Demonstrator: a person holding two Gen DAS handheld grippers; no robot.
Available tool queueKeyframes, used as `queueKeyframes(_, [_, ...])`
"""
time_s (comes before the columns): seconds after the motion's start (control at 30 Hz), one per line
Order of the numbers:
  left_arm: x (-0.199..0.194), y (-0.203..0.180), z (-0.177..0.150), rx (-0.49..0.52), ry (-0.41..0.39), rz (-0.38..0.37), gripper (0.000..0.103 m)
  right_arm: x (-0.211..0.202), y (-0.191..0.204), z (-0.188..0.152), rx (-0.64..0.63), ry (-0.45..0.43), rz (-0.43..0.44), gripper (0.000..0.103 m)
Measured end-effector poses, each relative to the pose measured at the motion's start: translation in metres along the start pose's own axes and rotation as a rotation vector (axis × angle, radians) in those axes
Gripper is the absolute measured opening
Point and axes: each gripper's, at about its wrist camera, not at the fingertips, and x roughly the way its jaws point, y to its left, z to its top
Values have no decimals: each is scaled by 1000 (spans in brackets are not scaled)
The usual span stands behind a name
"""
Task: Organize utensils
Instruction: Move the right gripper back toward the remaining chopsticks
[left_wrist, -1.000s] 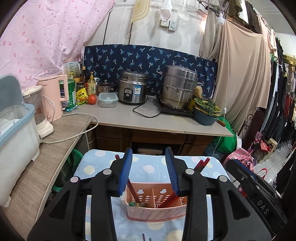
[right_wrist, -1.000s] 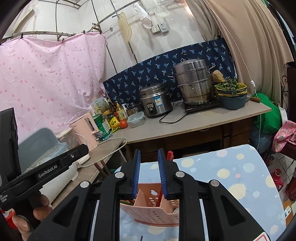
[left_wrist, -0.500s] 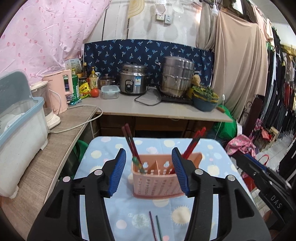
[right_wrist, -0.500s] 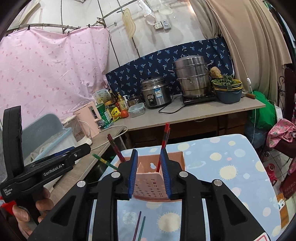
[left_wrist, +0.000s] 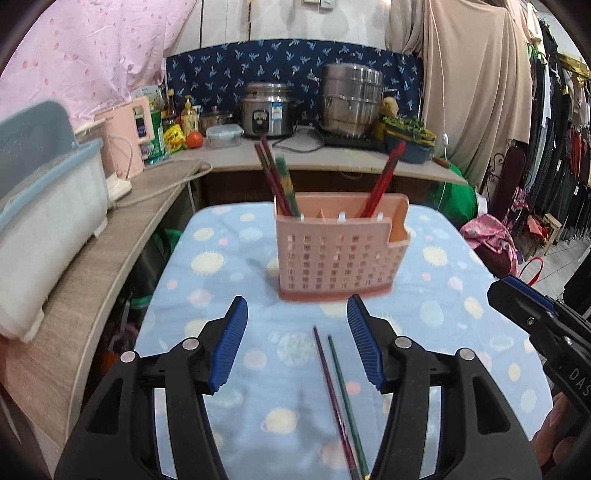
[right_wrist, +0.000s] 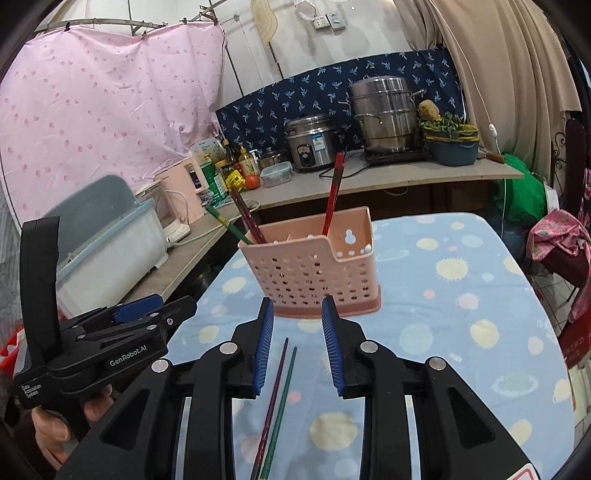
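Observation:
A pink perforated utensil holder (left_wrist: 338, 251) stands on the blue patterned cloth (left_wrist: 229, 295); it also shows in the right wrist view (right_wrist: 314, 273). Dark red and green chopsticks (left_wrist: 277, 181) stand in its left compartment, red chopsticks (left_wrist: 384, 177) in its right. A purple and a green chopstick (left_wrist: 340, 398) lie side by side on the cloth in front of it, also in the right wrist view (right_wrist: 277, 406). My left gripper (left_wrist: 297, 347) is open and empty above them. My right gripper (right_wrist: 297, 343) is open and empty, its fingers either side of the loose pair.
A wooden counter (left_wrist: 92, 266) runs along the left with a white and blue bin (left_wrist: 40, 206) and a pink kettle (left_wrist: 125, 136). The back counter holds a rice cooker (left_wrist: 267, 110), a steel steamer pot (left_wrist: 351, 99) and a bowl of greens (left_wrist: 406, 140). Clothes hang at right.
Both grippers have pulled back from the holder and down toward the cloth. The holder now stands farther ahead, and the loose purple and green chopsticks lie between the fingers.

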Motion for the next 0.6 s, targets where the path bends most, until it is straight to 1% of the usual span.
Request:
queueKeyframes(0.1, [3, 2, -22, -9, 46, -4, 53, 0, 1, -23, 0, 39, -18, 29])
queueKeyframes(0.27, [9, 6, -58, -24, 104, 26, 53, 6, 5, -68, -14, 131, -49, 30])
queueKeyframes(0.4, [12, 16, -81, -69, 148, 24, 53, 7, 7, -96, -30, 171, -75, 30])
queueKeyframes(0.5, [12, 20, -98, -81, 164, 45, 53, 8, 7, -114, -19, 200, -73, 30])
queueKeyframes(0.6, [14, 21, -113, -92, 191, 44, 53, 9, 8, -129, -3, 225, -68, 30])
